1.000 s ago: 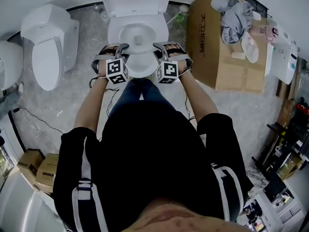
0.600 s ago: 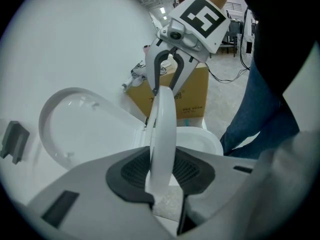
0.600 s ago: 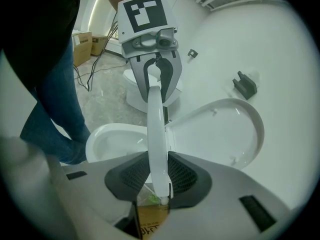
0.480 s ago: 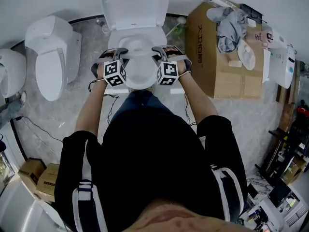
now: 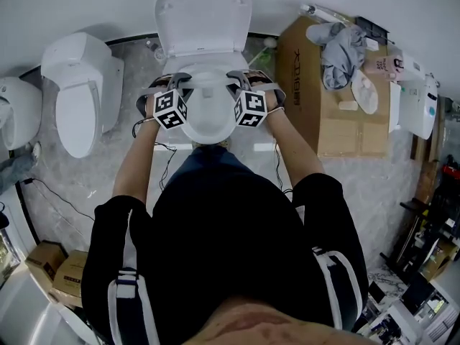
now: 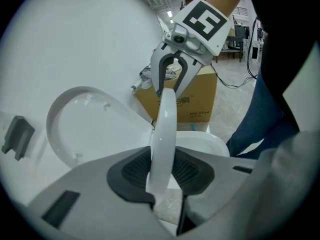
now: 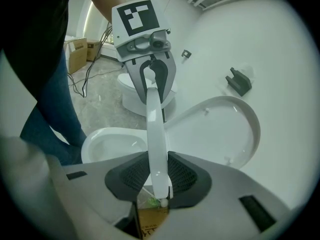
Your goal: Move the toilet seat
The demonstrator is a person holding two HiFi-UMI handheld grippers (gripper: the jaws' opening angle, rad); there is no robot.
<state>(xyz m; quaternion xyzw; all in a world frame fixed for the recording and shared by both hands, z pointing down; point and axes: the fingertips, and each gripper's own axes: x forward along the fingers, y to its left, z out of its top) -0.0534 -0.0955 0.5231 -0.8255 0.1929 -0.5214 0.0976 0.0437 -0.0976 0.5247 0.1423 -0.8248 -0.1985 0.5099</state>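
Note:
A white toilet stands against the wall with its lid [image 5: 203,13] raised. The white seat ring [image 6: 165,134] is lifted off the bowl [image 5: 208,124] and shows edge-on in both gripper views. My left gripper [image 5: 180,83] grips the ring's left side, its jaws closing on it, with the dark pads [image 6: 132,171] against the rim. My right gripper [image 5: 237,81] is shut on the ring's right side [image 7: 155,134], pads [image 7: 185,176] pressed on it. Each gripper sees the other across the ring: the right gripper [image 6: 172,81] and the left gripper [image 7: 150,79].
A second white toilet [image 5: 79,92] stands to the left, with another white fixture [image 5: 14,110] beyond it. A large cardboard box [image 5: 338,99] with clothes [image 5: 343,38] on top sits to the right. A cable [image 5: 57,178] runs over the floor, with small boxes [image 5: 61,257] at lower left.
Both grippers have moved a little toward the wall with the seat ring between them, and the ring stands higher off the bowl.

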